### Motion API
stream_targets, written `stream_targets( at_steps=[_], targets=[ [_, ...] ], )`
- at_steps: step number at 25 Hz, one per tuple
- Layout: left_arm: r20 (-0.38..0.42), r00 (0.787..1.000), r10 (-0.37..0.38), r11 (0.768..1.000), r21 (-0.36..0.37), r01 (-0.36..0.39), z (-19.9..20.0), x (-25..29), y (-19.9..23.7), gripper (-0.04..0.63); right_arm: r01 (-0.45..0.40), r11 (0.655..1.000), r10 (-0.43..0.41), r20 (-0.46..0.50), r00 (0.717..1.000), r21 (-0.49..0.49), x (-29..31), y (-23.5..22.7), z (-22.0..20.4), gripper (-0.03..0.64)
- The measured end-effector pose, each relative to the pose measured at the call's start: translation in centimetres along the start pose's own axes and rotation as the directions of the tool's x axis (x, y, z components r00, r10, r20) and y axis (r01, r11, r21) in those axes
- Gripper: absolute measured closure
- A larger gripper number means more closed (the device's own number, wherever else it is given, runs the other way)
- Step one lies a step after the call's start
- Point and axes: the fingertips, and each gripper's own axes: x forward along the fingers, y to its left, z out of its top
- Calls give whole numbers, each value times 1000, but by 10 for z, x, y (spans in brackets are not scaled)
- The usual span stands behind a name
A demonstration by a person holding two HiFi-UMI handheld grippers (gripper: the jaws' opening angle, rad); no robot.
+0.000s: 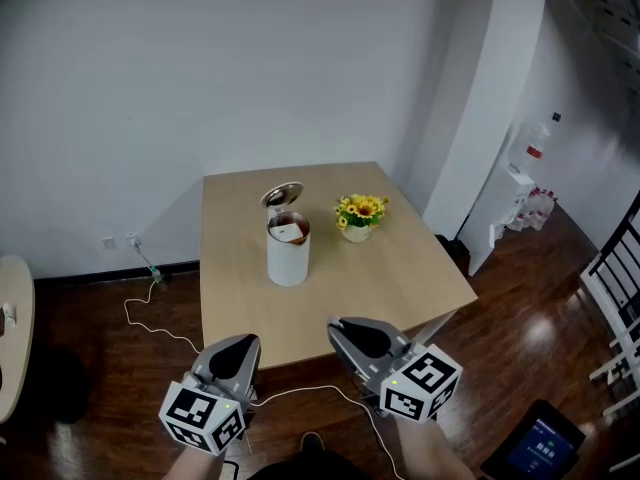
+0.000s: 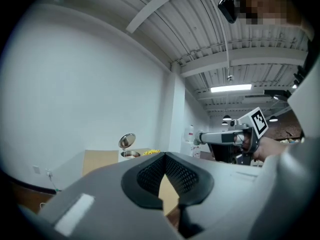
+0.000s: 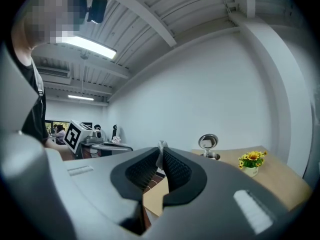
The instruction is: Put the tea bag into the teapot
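A white teapot (image 1: pixel 287 251) stands on the wooden table (image 1: pixel 390 278) with its metal lid (image 1: pixel 281 195) hinged open. A red-brown and white thing (image 1: pixel 289 231), apparently the tea bag, shows inside its mouth. Both grippers hover before the table's near edge, well short of the teapot. My left gripper (image 1: pixel 240 349) (image 2: pixel 164 155) is shut with nothing between its pads. My right gripper (image 1: pixel 350 330) (image 3: pixel 161 152) is shut, and a small pale scrap (image 3: pixel 161 145) sticks out at its tip; what it is I cannot tell. The teapot (image 3: pixel 211 155) sits far ahead in the right gripper view.
A small pot of yellow flowers (image 1: pixel 359 216) stands right of the teapot. A white cable (image 1: pixel 150 318) trails over the dark floor from a wall socket. A water dispenser (image 1: pixel 508 193) is at the right wall, a pale round table (image 1: pixel 12 333) at the left, a dark device (image 1: pixel 538 440) bottom right.
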Motion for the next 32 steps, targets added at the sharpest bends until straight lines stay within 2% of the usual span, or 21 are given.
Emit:
stream_targets(
  at_steps=[5,12,15,18,25,32],
  targets=[
    [-1,999,35,998,52,-35,9,42,3,591,-35,999,35,-1,999,-8,10,-44,4,586],
    [-14,999,41,999,34,-40,10,89,25,591,-77,997,77,-11,997,20,42,-91,2,586],
    [-15,999,34,999,26,-33,12,97,34,591,-66,998,66,-29,997,-7,56,-99,3,586],
    [-14,1000,25,1000,18,-25,13,116,57,591,-59,998,57,-42,997,-36,81,-113,5,586],
    [-4,1000,14,1000,-12,-14,22,153,127,591,-21,1000,21,-53,998,5,146,-154,9,586],
    [-7,999,-36,999,-25,36,19,183,167,591,15,999,-12,-77,997,35,195,-191,1,586]
  ],
)
